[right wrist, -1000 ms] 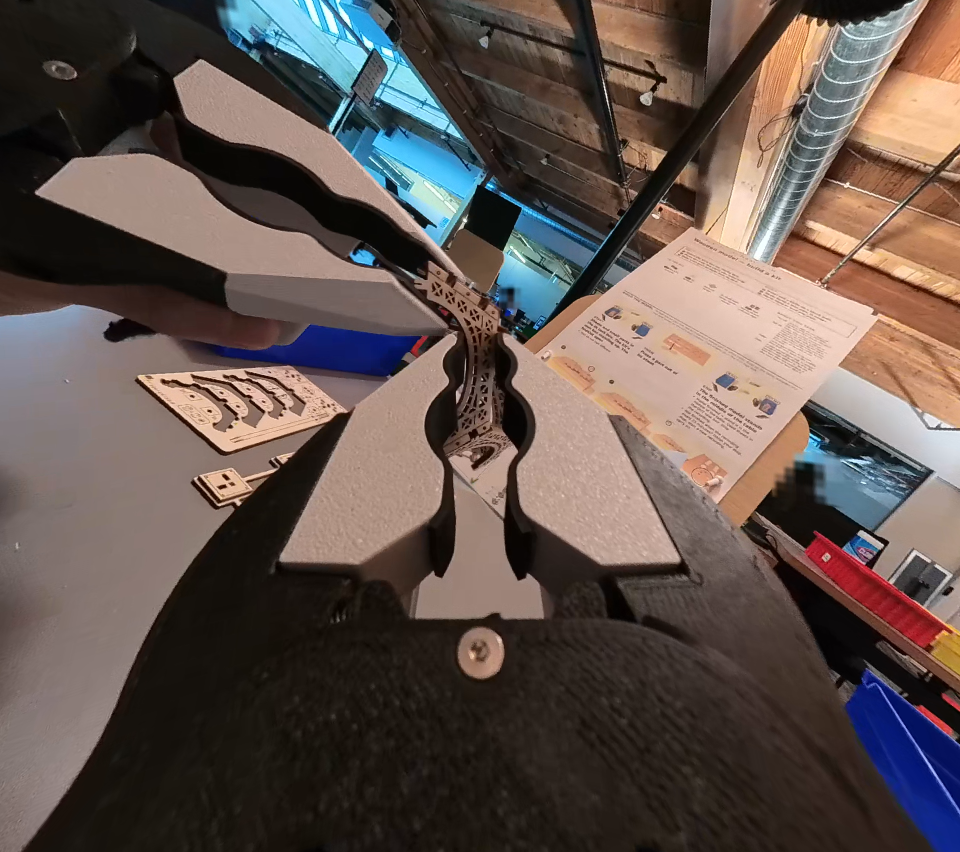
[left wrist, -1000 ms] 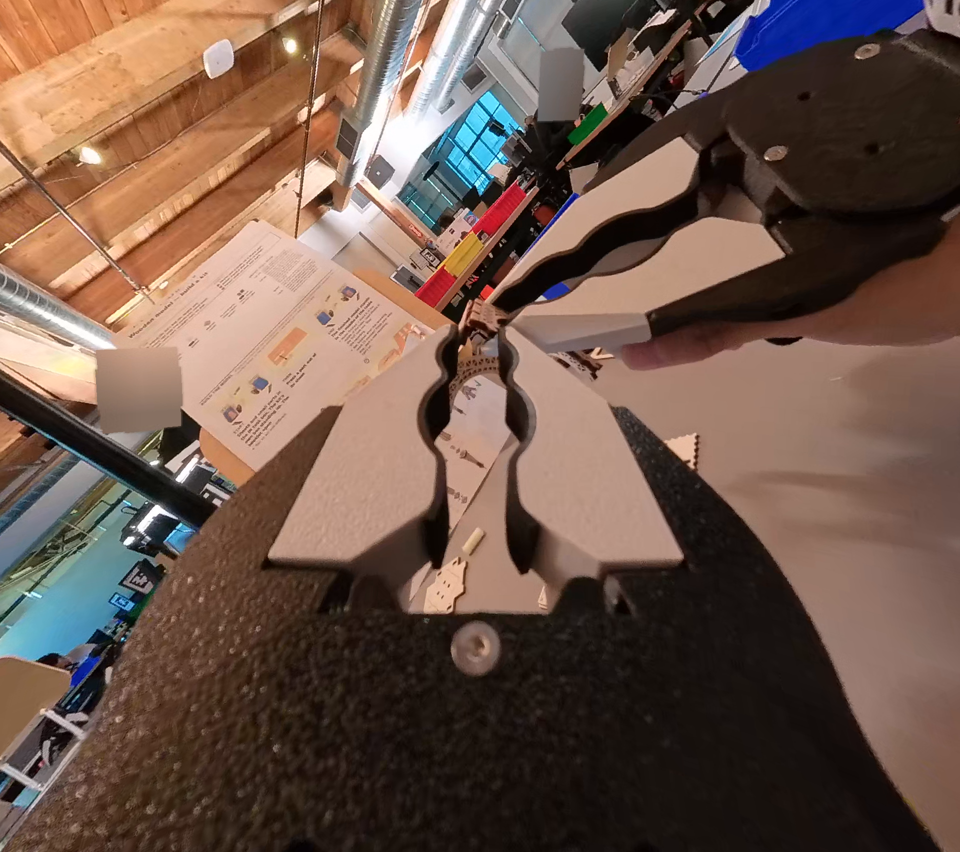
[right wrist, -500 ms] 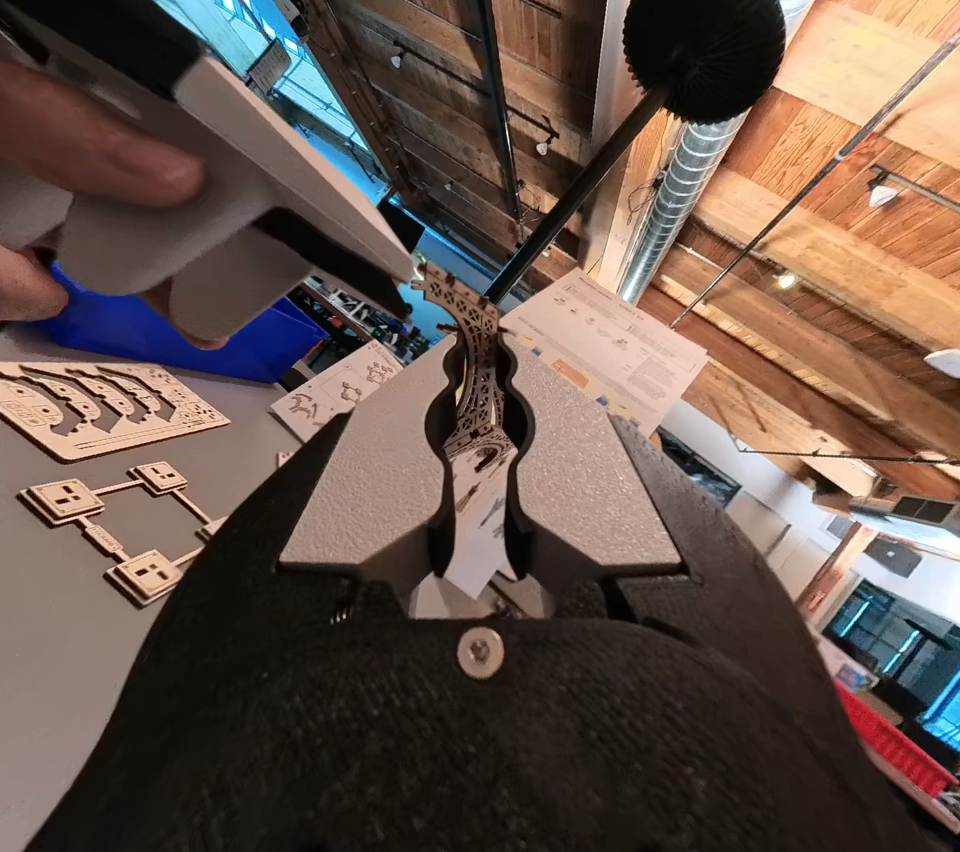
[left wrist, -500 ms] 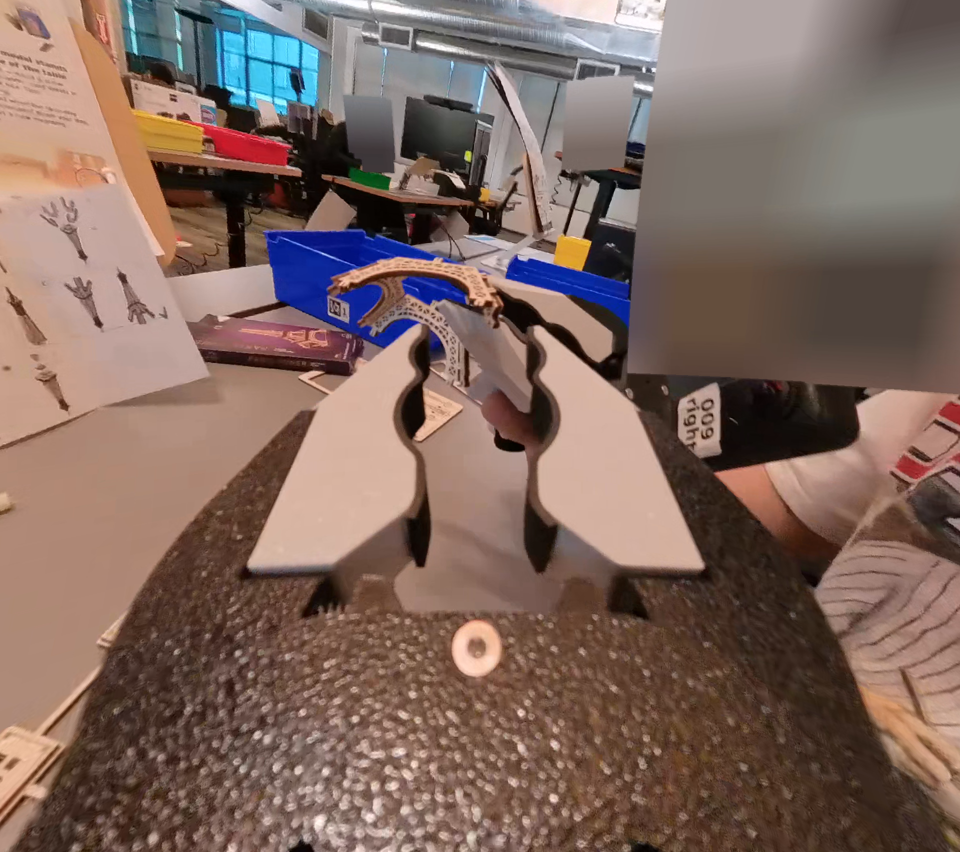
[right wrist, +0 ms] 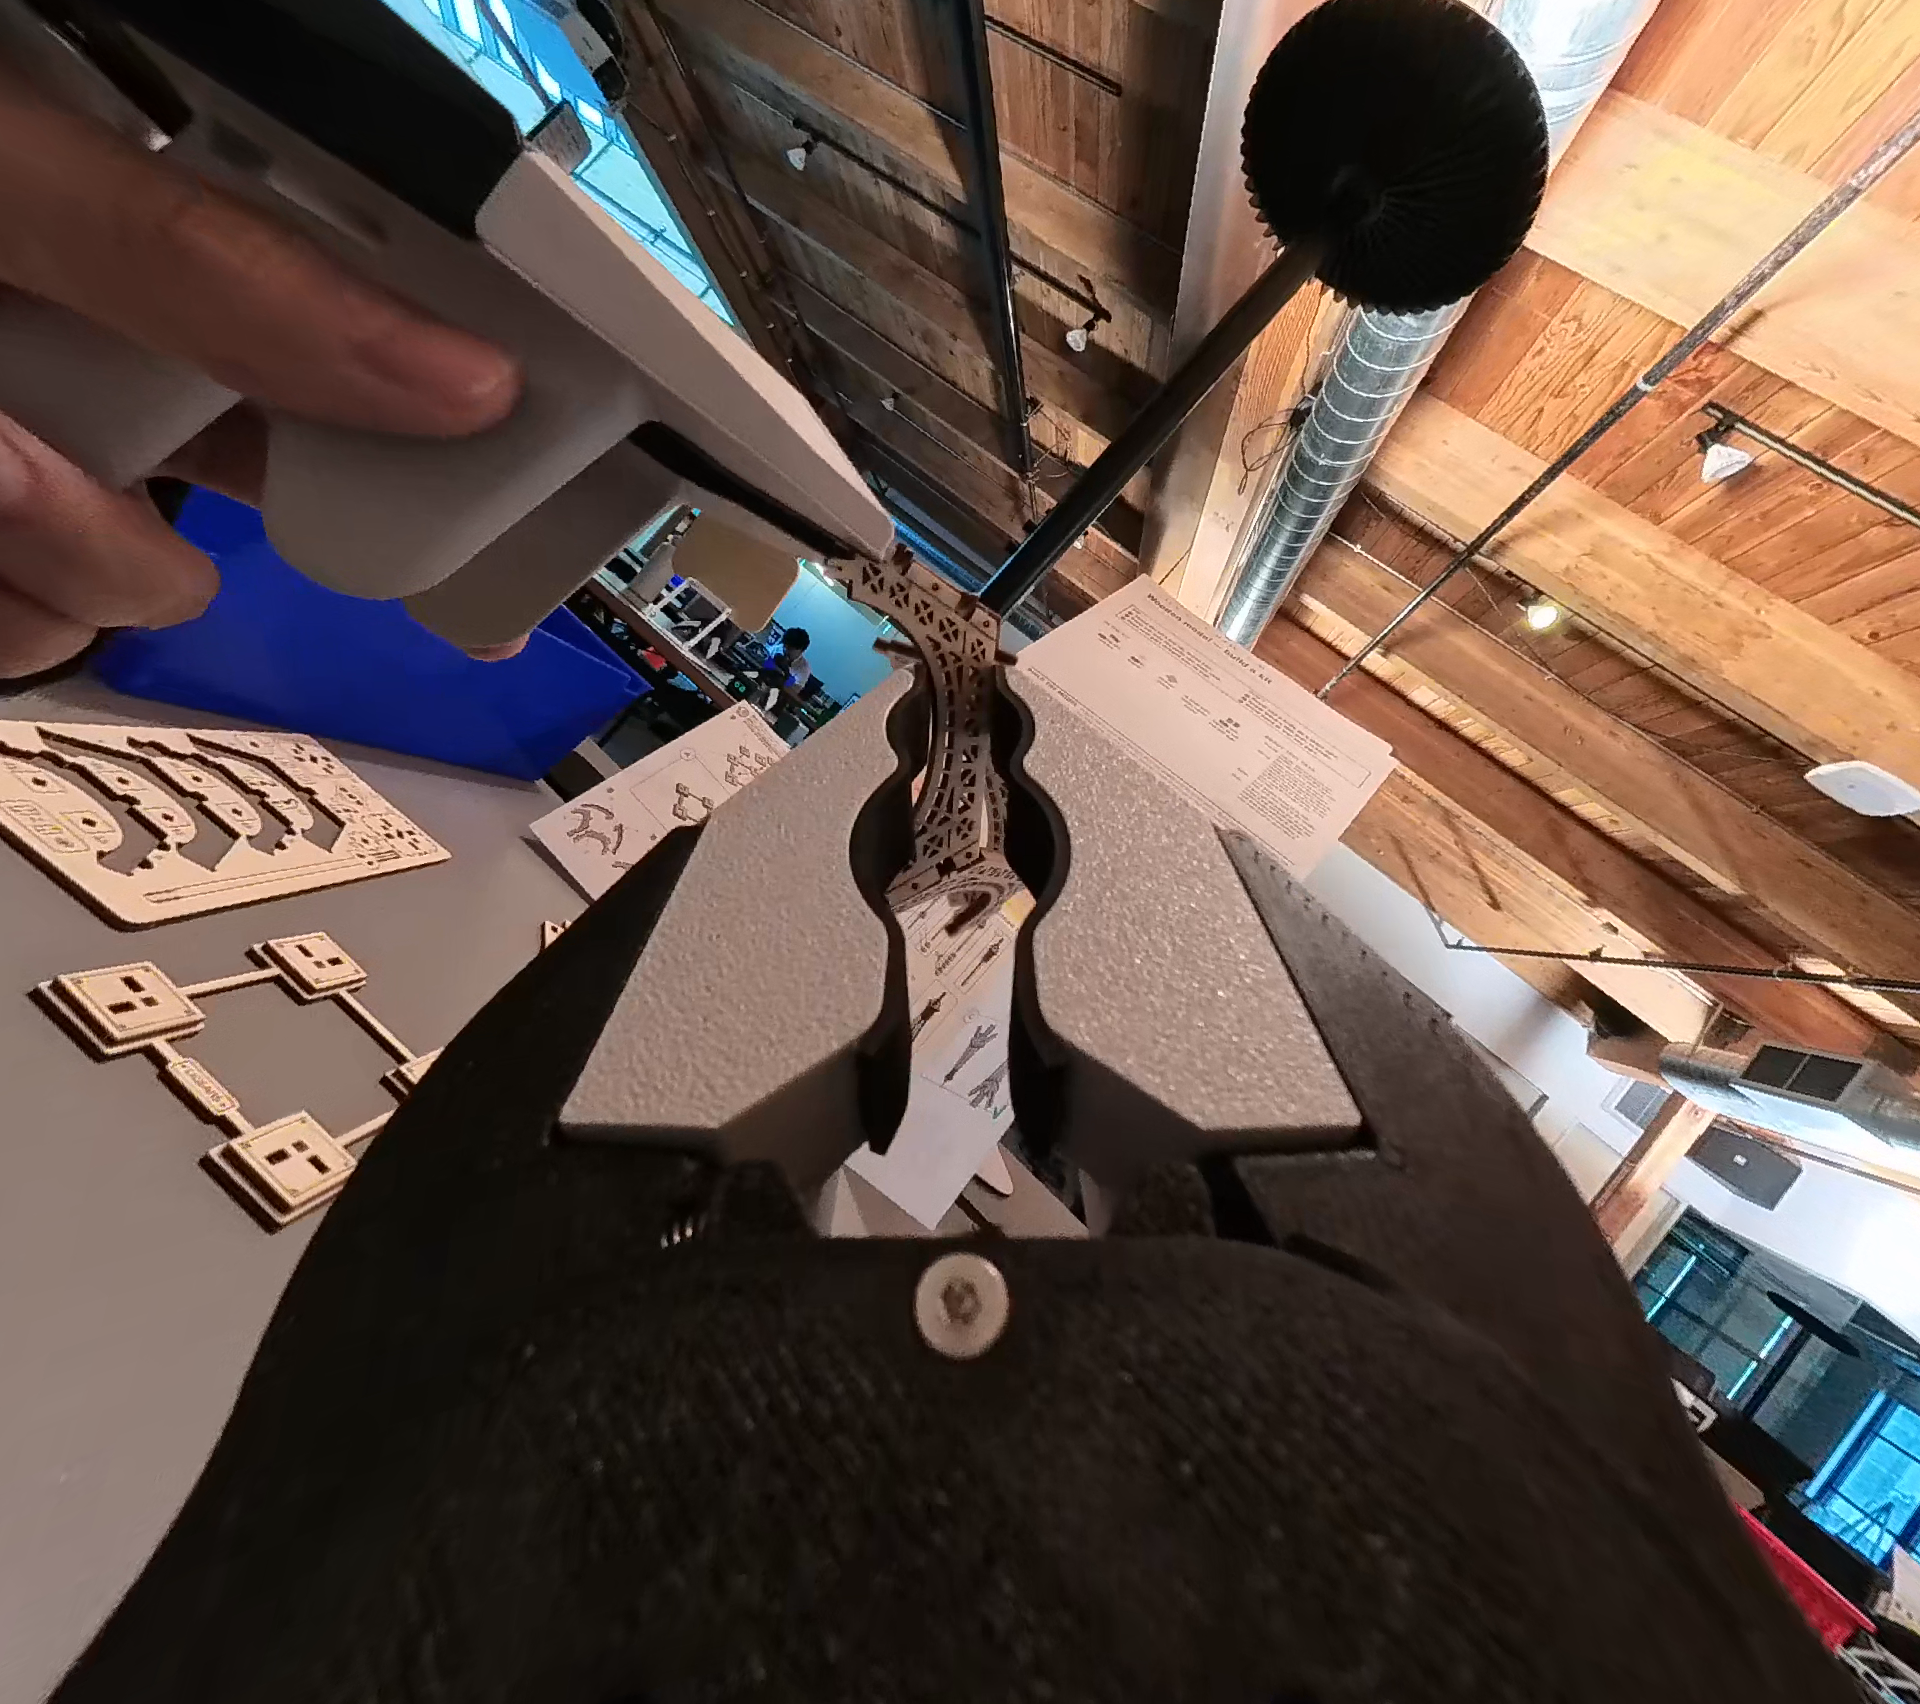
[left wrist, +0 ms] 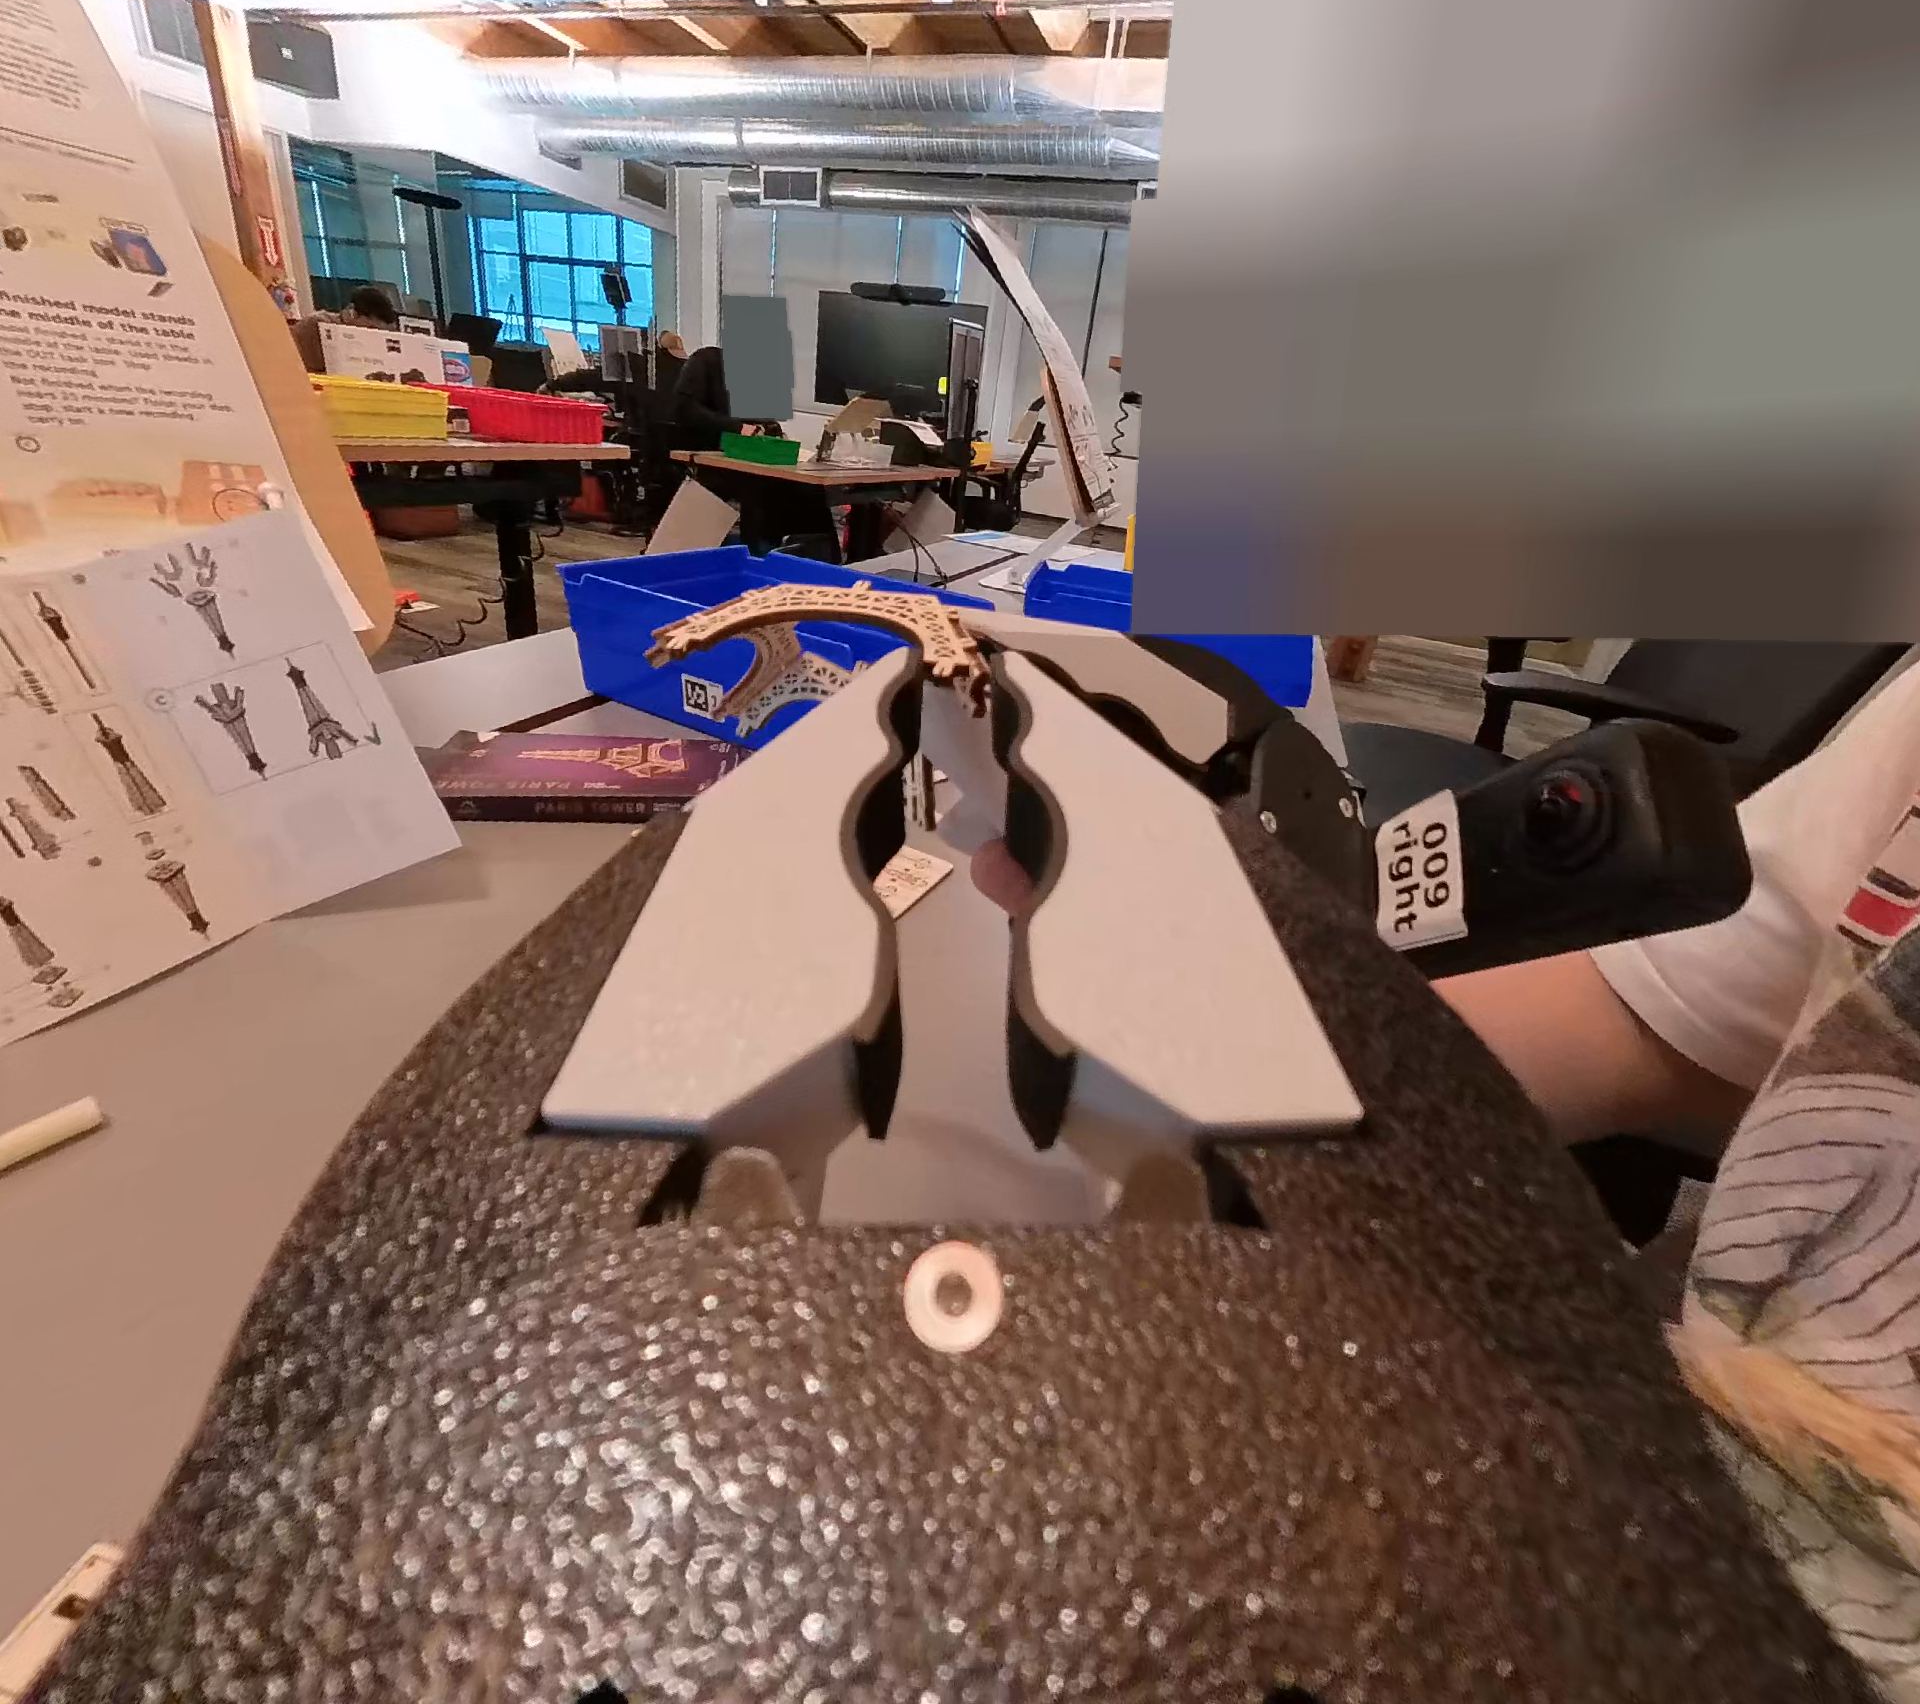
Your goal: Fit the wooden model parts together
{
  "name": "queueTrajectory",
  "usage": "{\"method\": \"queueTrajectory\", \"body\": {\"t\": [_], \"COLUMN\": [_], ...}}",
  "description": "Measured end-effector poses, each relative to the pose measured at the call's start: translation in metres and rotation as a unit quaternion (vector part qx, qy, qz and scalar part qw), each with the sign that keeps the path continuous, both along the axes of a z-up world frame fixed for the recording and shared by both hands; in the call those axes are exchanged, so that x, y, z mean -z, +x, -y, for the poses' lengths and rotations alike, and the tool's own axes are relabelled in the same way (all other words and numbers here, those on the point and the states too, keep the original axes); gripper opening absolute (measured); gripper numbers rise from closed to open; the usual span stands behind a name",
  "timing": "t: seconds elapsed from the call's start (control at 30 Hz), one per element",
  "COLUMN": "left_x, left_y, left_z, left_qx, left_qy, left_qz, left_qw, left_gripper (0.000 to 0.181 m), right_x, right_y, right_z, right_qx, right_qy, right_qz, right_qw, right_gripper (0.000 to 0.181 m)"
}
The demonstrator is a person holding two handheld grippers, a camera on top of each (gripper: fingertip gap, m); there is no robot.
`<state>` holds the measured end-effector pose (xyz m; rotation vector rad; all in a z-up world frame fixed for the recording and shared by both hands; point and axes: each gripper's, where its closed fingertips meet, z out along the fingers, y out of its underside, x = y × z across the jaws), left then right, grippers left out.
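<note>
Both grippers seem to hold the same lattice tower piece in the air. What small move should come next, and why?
Probably press the ends gently together: the left gripper and right gripper both pinch the wooden lattice piece, and no seated joint shows.

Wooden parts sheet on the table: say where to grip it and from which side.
Grip the wooden parts sheet by the solid border strip along its near edge, coming in low from that side. It lies flat on the table, and its middle is mostly thin-ribbed cut-outs.

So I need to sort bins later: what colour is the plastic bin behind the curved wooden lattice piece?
Blue plastic bin, clearest in the left wrist view.
</note>
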<state>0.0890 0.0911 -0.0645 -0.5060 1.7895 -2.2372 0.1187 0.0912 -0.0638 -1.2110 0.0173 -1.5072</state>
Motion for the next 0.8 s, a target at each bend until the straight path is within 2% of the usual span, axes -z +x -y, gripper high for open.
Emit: {"method": "queueTrajectory", "body": {"t": [0.17,0.3,0.63,0.67,0.73,0.8], "left_x": [0.002,0.003,0.007,0.008,0.009,0.013], "left_y": [-0.001,0.001,0.008,0.011,0.014,0.015], "left_z": [0.002,0.0,-0.003,-0.005,-0.01,-0.013], "left_qx": [0.004,-0.01,-0.026,-0.035,-0.058,-0.091], "left_qy": [0.01,0.018,0.03,0.031,0.052,0.116], "left_qz": [0.003,0.015,-0.002,-0.001,0.027,0.095], "left_qw": [1.0,1.0,0.999,0.999,0.997,0.984], "left_gripper": [0.016,0.009,0.009,0.014,0.023,0.024], "right_x": [0.001,0.001,0.008,0.01,0.015,0.023], "right_y": [0.001,0.0,0.006,0.008,0.012,0.019], "right_z": [-0.001,-0.002,-0.005,-0.005,-0.006,-0.007], "right_qx": [0.002,0.001,0.004,0.004,0.006,0.007], "right_qy": [-0.002,-0.004,-0.012,-0.014,-0.017,-0.023], "right_qz": [-0.003,-0.003,-0.028,-0.039,-0.062,-0.097], "right_qw": [1.0,1.0,1.0,0.999,0.998,0.995], "right_gripper": [0.008,0.008,0.009,0.008,0.008,0.008]}}
